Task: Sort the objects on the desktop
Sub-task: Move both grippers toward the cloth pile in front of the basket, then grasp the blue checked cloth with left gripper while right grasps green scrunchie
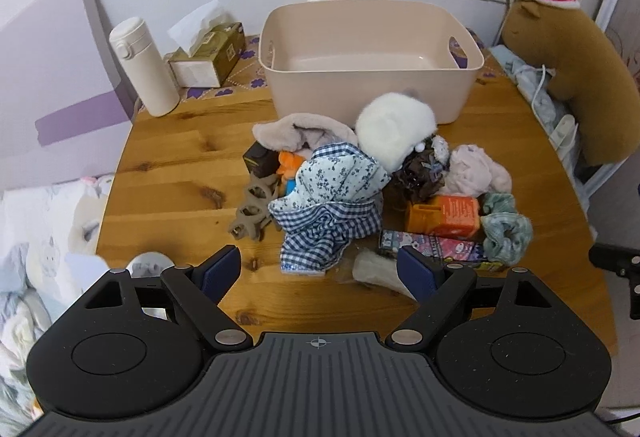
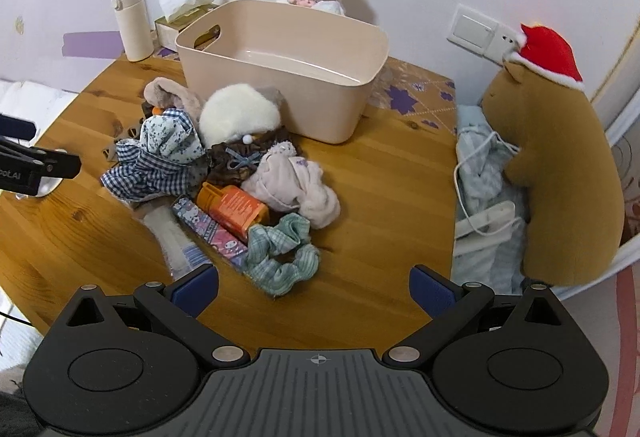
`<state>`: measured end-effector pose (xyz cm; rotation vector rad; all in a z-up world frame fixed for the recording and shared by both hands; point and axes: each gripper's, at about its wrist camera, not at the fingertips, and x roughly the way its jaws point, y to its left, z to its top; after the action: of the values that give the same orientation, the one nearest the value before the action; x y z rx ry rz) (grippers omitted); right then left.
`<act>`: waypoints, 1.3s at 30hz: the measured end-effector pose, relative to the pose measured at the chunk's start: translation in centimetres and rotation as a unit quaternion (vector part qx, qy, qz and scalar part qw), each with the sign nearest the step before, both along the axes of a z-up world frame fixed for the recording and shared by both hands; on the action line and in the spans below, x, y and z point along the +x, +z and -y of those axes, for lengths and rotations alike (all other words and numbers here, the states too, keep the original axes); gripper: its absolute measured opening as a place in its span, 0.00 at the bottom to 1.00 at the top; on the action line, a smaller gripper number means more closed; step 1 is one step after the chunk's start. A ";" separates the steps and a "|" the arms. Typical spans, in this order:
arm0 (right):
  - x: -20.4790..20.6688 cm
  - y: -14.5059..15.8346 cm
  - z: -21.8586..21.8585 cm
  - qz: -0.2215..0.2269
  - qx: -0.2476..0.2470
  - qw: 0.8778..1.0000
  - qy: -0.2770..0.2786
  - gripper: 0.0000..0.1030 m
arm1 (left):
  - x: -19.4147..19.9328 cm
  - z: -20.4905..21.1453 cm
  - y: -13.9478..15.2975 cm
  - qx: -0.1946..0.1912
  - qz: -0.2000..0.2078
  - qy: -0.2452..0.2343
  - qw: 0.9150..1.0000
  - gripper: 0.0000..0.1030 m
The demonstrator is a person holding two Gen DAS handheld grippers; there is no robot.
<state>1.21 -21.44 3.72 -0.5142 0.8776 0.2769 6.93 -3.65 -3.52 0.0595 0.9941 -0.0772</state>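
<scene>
Both grippers empty, jaws spread wide. Left gripper (image 1: 318, 271) hovers nearest gingham cloth (image 1: 326, 227), just ahead between fingers; right gripper (image 2: 314, 287) nearest green scrunchie (image 2: 282, 255), ahead-left. Empty bin (image 1: 370, 25) beyond pile

Both views are evenly and fairly brightly lit by soft indoor light, with colours clear and no harsh glare. Shadows are faint and short: a soft one lies under the pile of things near the middle of the wooden tabletop (image 1: 168, 173), and the beige bin (image 1: 368, 49) shows a mild sheen on its inner floor. The fisheye lenses bend the tabletop's edges into curves and darken the frame corners. Focus is sharp at centre, and detail softens slightly toward the rims.
</scene>
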 end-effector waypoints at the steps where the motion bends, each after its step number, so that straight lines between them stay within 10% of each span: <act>1: 0.3 -0.2 -0.1 -0.001 0.003 1.000 0.002 1.00 | 0.2 0.1 -0.2 0.001 0.002 -0.006 1.000 0.84; 39: 8.2 -10.1 -0.7 -0.071 0.037 0.995 -0.067 0.92 | 11.9 -1.2 -10.7 -0.049 -0.111 -0.084 0.989 0.83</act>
<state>9.36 -20.76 -6.39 -0.3674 1.0323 0.2255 18.79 -2.42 -14.24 0.0460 1.2052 -0.2924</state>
